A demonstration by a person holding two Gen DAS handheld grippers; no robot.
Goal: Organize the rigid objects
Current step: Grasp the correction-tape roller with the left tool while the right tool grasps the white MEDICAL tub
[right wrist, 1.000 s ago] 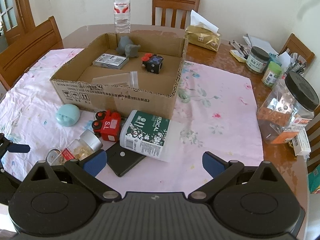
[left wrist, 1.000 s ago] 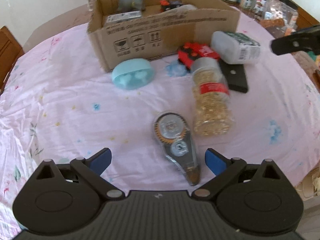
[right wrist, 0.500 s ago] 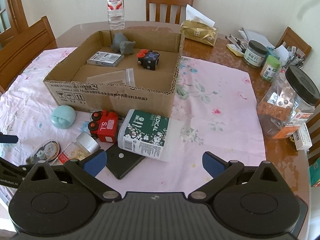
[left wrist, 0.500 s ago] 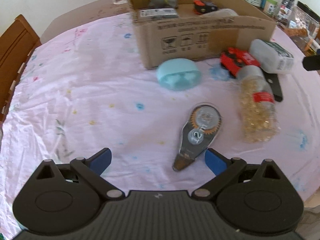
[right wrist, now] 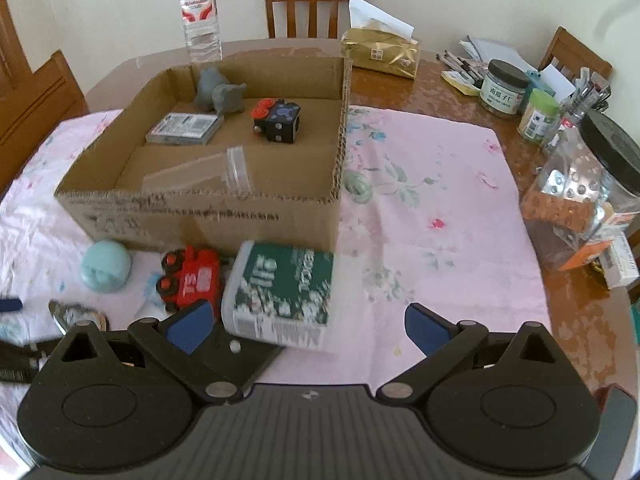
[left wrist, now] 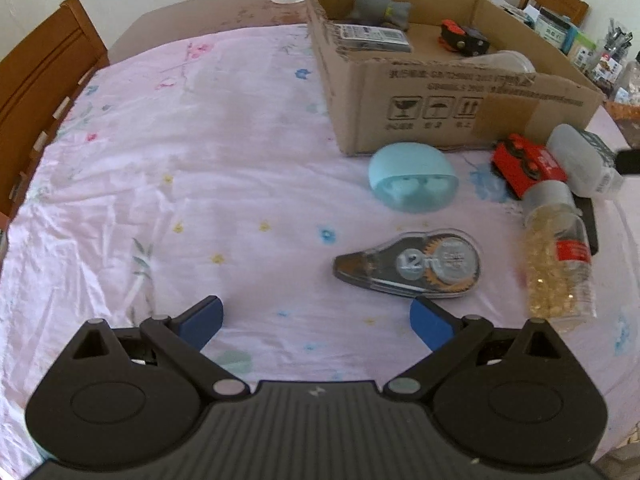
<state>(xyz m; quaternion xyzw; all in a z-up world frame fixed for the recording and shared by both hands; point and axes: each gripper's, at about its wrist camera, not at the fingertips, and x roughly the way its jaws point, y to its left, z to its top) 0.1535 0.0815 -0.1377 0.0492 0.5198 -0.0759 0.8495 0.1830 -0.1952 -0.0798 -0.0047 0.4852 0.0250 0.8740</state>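
An open cardboard box (right wrist: pixel 208 216) holds a grey figure (right wrist: pixel 220 94), a card pack (right wrist: pixel 182 129), a black cube (right wrist: pixel 280 120) and a clear cup (right wrist: pixel 200 176). In front of it lie a light blue case (left wrist: pixel 412 182), a red toy car (left wrist: pixel 528 162), a green-labelled container (right wrist: pixel 280 288), a jar of yellow capsules (left wrist: pixel 556 256), a black slab (right wrist: pixel 240 356) and a correction tape dispenser (left wrist: pixel 412 266). My left gripper (left wrist: pixel 316 320) is open, with the dispenser just beyond its right finger. My right gripper (right wrist: pixel 306 326) is open over the green-labelled container.
A pink floral cloth (left wrist: pixel 180 160) covers the round wooden table. A water bottle (right wrist: pixel 200 20), tissue box (right wrist: pixel 380 52), jars (right wrist: pixel 502 86) and a large black-lidded jar (right wrist: pixel 580 196) stand at the back and right. Wooden chairs (right wrist: pixel 312 0) surround the table.
My left gripper has swung left, so the dispenser and jar now sit to its right. My right gripper has moved forward and lower, closer to the green-labelled container.
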